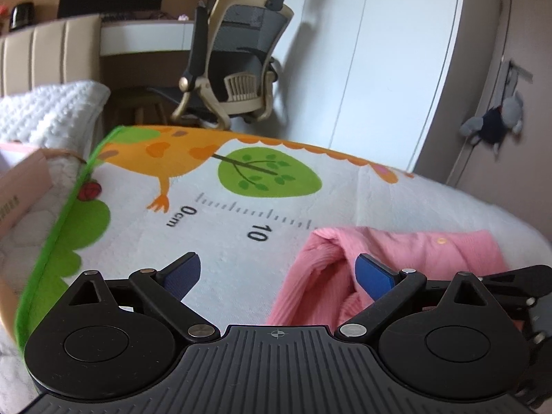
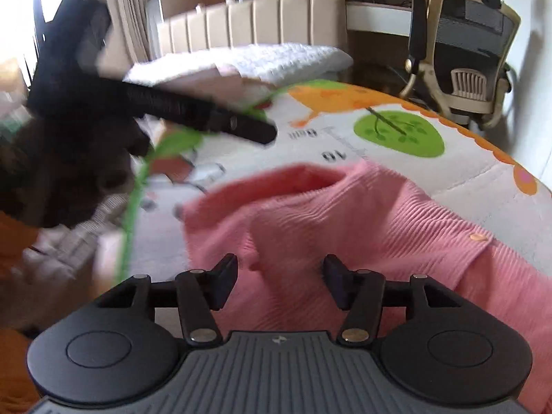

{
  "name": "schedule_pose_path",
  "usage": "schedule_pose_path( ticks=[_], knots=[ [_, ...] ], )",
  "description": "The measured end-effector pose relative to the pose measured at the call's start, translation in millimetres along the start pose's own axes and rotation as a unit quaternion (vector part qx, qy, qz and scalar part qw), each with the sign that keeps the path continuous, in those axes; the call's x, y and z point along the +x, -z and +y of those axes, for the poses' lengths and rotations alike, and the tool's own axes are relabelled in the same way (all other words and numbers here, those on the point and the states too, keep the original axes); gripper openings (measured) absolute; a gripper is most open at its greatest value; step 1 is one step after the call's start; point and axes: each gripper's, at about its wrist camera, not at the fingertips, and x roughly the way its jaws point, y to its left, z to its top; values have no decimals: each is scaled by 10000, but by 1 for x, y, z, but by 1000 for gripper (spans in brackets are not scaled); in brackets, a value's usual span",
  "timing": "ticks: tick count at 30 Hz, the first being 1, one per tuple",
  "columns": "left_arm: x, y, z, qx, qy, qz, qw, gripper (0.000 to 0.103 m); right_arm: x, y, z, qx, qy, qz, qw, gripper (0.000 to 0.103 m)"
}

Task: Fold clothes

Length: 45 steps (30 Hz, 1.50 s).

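A pink ribbed garment (image 1: 414,252) lies crumpled on a printed play mat (image 1: 224,241). My left gripper (image 1: 279,270) is open at the garment's left edge: its right blue pad (image 1: 374,274) sits against a raised fold, and its left pad (image 1: 184,272) is over bare mat. In the right wrist view the pink garment (image 2: 362,214) fills the middle, with a small button showing on it. My right gripper (image 2: 281,281) is open just above the cloth, with nothing clamped between its fingers. The blurred black body of the left tool (image 2: 207,117) crosses the upper left.
The play mat (image 2: 465,179) has a green trim, an orange animal print and a ruler print. A white knitted blanket (image 1: 48,110) and a pink box (image 1: 20,189) lie to the left. An office chair (image 1: 238,62) and a white wardrobe (image 1: 396,51) stand beyond the mat.
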Motion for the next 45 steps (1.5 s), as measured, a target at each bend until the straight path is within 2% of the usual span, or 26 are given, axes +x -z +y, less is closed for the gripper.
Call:
schedule_pose_path(
  ticks=[2,6,9,12,14,16,19,21,22,23,25,27,30,33,35,36,38,39,40,41,43,45],
  knots=[
    [-1,1,9,-382,452,90,9982,99,-24,-7,-9,193,53,-259,9995,57],
    [7,8,17,-1034,1512,432,9821,99,-88,9,-49,948,922,-829,9877,60],
    [19,17,4,-983,1818,684,9760,99,-121,36,-80,1790,1404,-1028,9683,61],
    [36,26,-10,-977,1952,892,9718,99,-131,68,-102,2606,1583,-1047,9466,61],
    [46,32,-15,-1025,1967,959,9704,99,-121,80,-107,2817,1526,-1013,9418,61],
    [56,35,-19,-1069,1838,969,9723,95,-105,87,-107,2911,1418,-985,9410,61],
    [62,35,-24,-1031,1556,956,9778,64,-77,86,-102,2743,1352,-956,9473,61],
    [61,31,-27,-960,1460,948,9800,43,-61,79,-92,2284,1337,-819,9609,45],
    [55,26,-29,-908,1492,877,9807,30,-60,73,-85,2022,1368,-780,9666,27],
    [49,21,-30,-857,1523,806,9813,28,-65,67,-79,1900,1362,-851,9686,20],
    [28,9,-34,-680,1570,557,9837,26,-78,56,-68,1695,1324,-1010,9714,16],
    [6,0,-37,-496,1580,341,9856,26,-98,51,-60,1655,1201,-1205,9714,16],
    [-13,2,-39,-246,1536,340,9872,27,-106,58,-52,1636,1174,-1082,9735,16],
    [1,28,-39,-137,1304,853,9877,31,-90,76,-52,1702,1233,-689,9752,18],
    [12,42,-35,-162,1160,1175,9861,42,-79,87,-54,1750,1284,-442,9752,27],
    [12,42,-31,-243,1207,1196,9852,45,-78,90,-56,1796,1269,-388,9747,30],
    [7,32,-22,-448,1435,1046,9831,63,-96,84,-67,1993,1116,-662,9713,45],
    [4,23,-19,-528,1542,911,9824,70,-106,80,-73,2117,1054,-856,9678,52],
    [1,14,-16,-609,1648,776,9814,84,-115,76,-83,2291,980,-1058,9627,63],
    [0,5,-14,-682,1754,655,9799,89,-119,72,-94,2473,889,-1190,9575,65],
    [13,-7,-13,-808,1894,603,9767,89,-116,67,-121,3023,577,-1293,9426,65],
    [37,-13,-12,-1012,1904,771,9734,89,-100,67,-145,3557,265,-1158,9270,65]
  ],
)
